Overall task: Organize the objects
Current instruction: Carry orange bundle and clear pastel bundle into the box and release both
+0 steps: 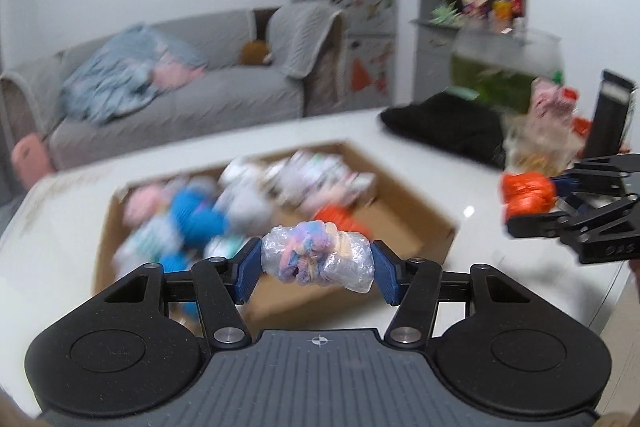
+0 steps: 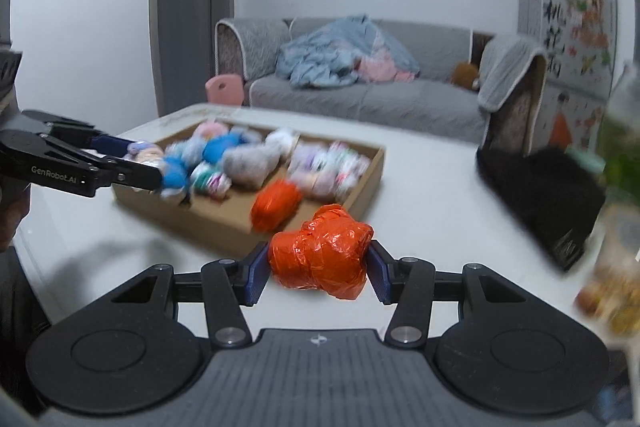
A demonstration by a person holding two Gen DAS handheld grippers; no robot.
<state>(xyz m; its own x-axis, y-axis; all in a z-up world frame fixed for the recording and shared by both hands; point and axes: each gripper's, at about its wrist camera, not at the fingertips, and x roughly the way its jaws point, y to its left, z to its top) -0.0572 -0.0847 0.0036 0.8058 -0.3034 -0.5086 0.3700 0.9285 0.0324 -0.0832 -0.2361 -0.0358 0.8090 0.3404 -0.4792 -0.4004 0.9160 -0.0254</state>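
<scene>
Nearest the left wrist lens, the left gripper (image 1: 317, 269) is clenched on a pastel bundle (image 1: 317, 258): multicoloured yarn in clear plastic wrap, pressed on both sides by the blue pads, jaws partly closed. This bundle hangs above the near edge of a cardboard box (image 1: 404, 207) and is clear of the contents. Background is blurred in this view.

Right gripper (image 2: 318, 267) is likewise clenched, grasping an orange bundle (image 2: 320, 253) wrapped in crinkled orange film; both pads bear on its sides. It is held above the white table (image 2: 432, 187), just in front of the box's near right corner, outside the box.

Box contents, as far as blur allows: several wrapped bundles in white, pink and pale mixed colours, some blue yarn balls (image 2: 218, 149), and a second orange ball (image 2: 276, 205) at the near right side of the box. Exact count cannot be told.

Elsewhere on the table: a black cloth item (image 2: 540, 199) to the right, well apart from the box, and blurred packets at the right edge of both views; their nature cannot be told.

Beyond the table stands a grey sofa (image 2: 360, 99) with a light blue blanket (image 2: 332, 55) heaped on it
</scene>
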